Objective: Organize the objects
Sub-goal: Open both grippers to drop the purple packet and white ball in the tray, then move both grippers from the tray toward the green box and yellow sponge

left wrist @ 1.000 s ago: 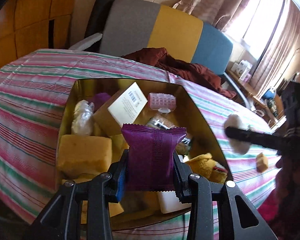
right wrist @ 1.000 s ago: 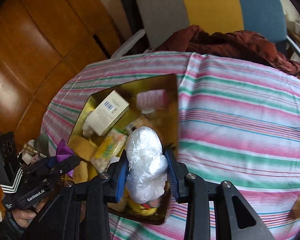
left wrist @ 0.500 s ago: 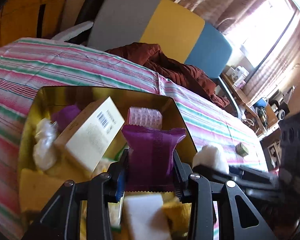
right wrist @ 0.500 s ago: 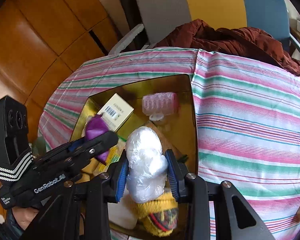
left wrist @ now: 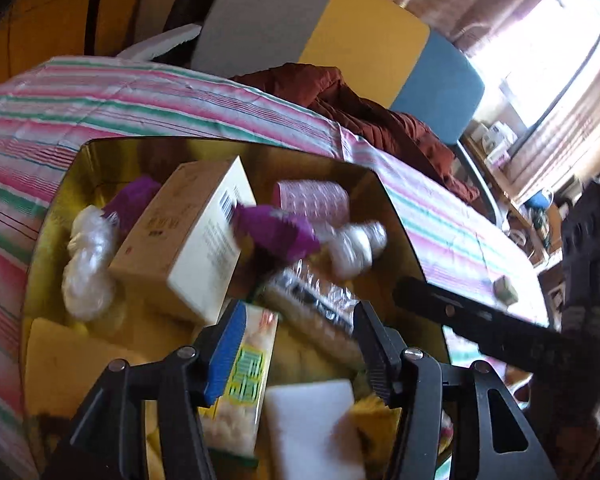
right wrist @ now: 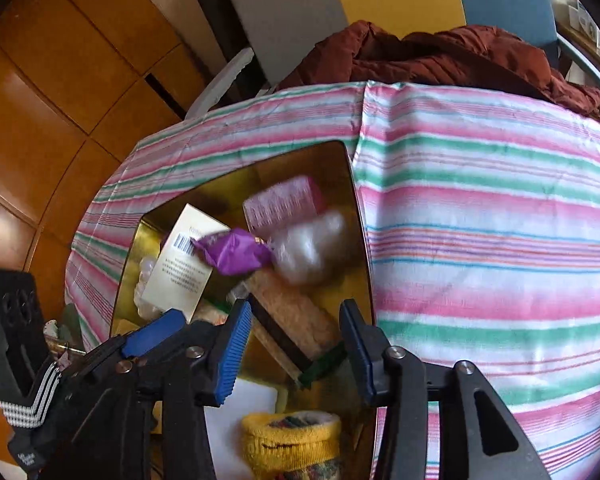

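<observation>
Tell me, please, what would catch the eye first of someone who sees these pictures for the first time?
The gold box full of mixed items, sitting on the striped tablecloth, draws the eye first. Inside it, a blurred purple packet and a white plastic bundle lie by the pink roller. Both the left gripper and the right gripper hang above the box with jaws open and empty.

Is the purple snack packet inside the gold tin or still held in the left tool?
Inside. The purple snack packet lies blurred among items in the gold tin; the left tool is open, empty.
</observation>
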### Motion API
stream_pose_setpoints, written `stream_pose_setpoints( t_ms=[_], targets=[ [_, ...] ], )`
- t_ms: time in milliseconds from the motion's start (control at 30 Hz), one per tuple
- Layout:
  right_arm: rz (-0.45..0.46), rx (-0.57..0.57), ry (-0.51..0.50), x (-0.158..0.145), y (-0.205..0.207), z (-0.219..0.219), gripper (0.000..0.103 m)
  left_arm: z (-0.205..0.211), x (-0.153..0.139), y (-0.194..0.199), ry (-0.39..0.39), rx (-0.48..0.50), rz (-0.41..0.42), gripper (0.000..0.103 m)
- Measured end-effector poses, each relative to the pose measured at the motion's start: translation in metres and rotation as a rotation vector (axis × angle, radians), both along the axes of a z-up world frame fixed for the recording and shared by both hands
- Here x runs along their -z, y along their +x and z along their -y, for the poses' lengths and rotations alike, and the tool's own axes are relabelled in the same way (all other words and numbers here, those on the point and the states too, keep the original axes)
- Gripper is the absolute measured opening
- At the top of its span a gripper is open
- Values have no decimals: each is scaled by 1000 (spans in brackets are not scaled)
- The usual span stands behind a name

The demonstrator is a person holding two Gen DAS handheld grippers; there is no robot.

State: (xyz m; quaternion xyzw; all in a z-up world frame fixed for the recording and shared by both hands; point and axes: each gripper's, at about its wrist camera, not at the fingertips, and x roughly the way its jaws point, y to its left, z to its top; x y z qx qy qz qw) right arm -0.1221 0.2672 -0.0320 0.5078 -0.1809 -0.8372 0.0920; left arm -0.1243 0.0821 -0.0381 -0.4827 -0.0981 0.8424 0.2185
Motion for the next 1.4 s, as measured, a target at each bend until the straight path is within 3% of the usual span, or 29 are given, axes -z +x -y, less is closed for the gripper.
stream_pose_setpoints(
  t_ms=[367, 767, 1400],
  targets=[
    [-37, 5, 46, -9, 30, 5, 47, 10, -5, 35, -34, -10, -33, 57],
    [-111, -4, 145, -19, 68, 20, 48, 8, -22, 68, -109, -4, -144, 63],
    [-194, -17, 257, -32, 96, 27, 48, 7, -28, 85, -126, 9, -172, 63]
  ],
)
